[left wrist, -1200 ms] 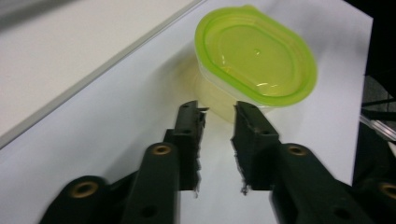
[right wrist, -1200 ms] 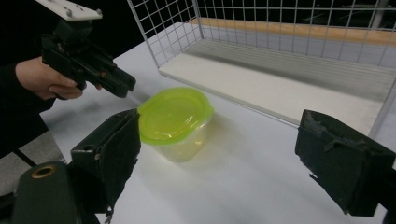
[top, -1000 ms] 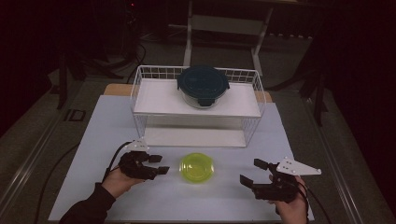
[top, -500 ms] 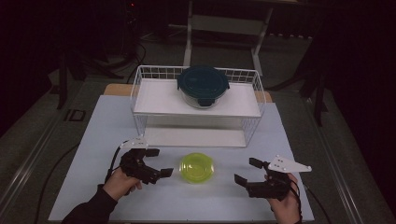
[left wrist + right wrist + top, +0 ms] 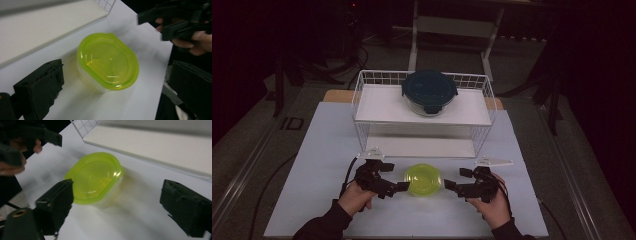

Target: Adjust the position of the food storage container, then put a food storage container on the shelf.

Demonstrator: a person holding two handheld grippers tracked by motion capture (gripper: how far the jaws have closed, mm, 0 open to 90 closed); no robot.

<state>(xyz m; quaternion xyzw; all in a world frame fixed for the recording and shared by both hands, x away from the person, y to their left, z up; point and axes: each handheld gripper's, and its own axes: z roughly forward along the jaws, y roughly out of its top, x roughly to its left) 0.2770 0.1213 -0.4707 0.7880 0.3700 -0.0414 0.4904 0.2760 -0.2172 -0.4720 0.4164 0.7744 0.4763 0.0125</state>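
The small clear plastic container with the lime-green translucent lid point(image 5: 423, 179) was found resting on the white table point(image 5: 322, 150), its lid seated and nothing yet lifted, at about six o'clock from the white wire rack point(image 5: 422, 107). The left gripper point(image 5: 398, 186) was placed just beside the container at its nine o'clock, and the right gripper point(image 5: 451, 184) just beside it at its three o'clock, both pointed inward at it. The left gripper's jaws had just been opening and were seen spread wide in the left gripper view, the container point(image 5: 108, 61) lying ahead of them and untouched. The right gripper's jaws were likewise seen wide apart in the right gripper view, with the container point(image 5: 94, 179) ahead and nearer the left-hand pad, but not pinched. The approach was judged nearly done, while closing on the container, lifting it and placing it were all left. A round glass container with a dark blue clip lid point(image 5: 429, 91) was seen on the rack's upper shelf. Whether anything lay inside the small container could not be told through the tinted lid, and it possibly stood empty. The room beyond the table was lost in darkness.
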